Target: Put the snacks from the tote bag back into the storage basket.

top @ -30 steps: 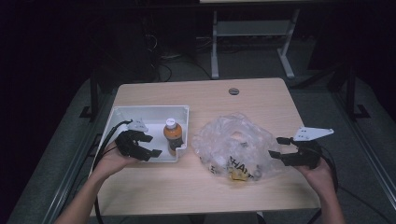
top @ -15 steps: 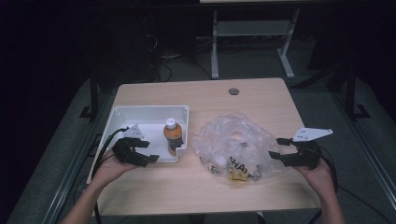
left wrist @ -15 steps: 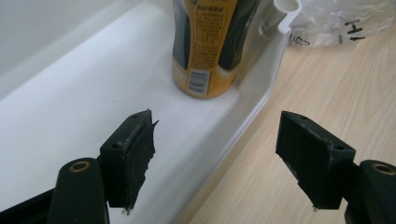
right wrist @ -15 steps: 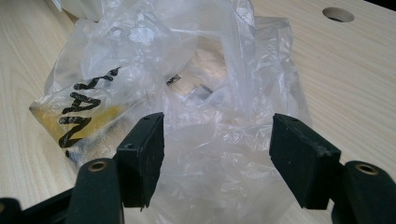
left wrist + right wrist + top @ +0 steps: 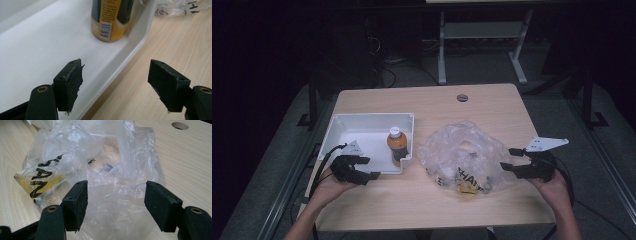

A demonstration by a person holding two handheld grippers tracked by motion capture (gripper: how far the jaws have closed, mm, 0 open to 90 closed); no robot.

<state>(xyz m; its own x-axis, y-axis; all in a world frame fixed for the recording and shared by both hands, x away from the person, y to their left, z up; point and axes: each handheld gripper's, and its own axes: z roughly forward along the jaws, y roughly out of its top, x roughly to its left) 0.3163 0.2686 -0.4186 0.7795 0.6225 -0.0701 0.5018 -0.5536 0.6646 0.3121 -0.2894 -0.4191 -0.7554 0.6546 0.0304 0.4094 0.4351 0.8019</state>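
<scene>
A small bottle (image 5: pixel 396 145) with a white cap and an orange-and-dark label stands upright in the near right corner of a white tray (image 5: pixel 362 122). Its base (image 5: pixel 110 22) rises ahead of my left gripper (image 5: pixel 368 167), which is open and straddles the tray's near rim (image 5: pixel 120 62), one jaw over the tray floor, the other over bare wood. A crumpled clear plastic bag (image 5: pixel 462 155) with black lettering lies on the table's middle right. My right gripper (image 5: pixel 510 159) is open at the bag's right edge, loose plastic (image 5: pixel 115 202) lying between its pads without being pinched.
The wooden table (image 5: pixel 432 205) has a round cable hole (image 5: pixel 462 97) near its far edge. Something yellow (image 5: pixel 467 187) shows through the bag's near side. Beyond the table stand a white metal frame (image 5: pixel 482 35) and cables on a dark floor.
My left gripper has come down and back toward the near side, from over the tray to its near rim. The right gripper and the bag have stayed put.
</scene>
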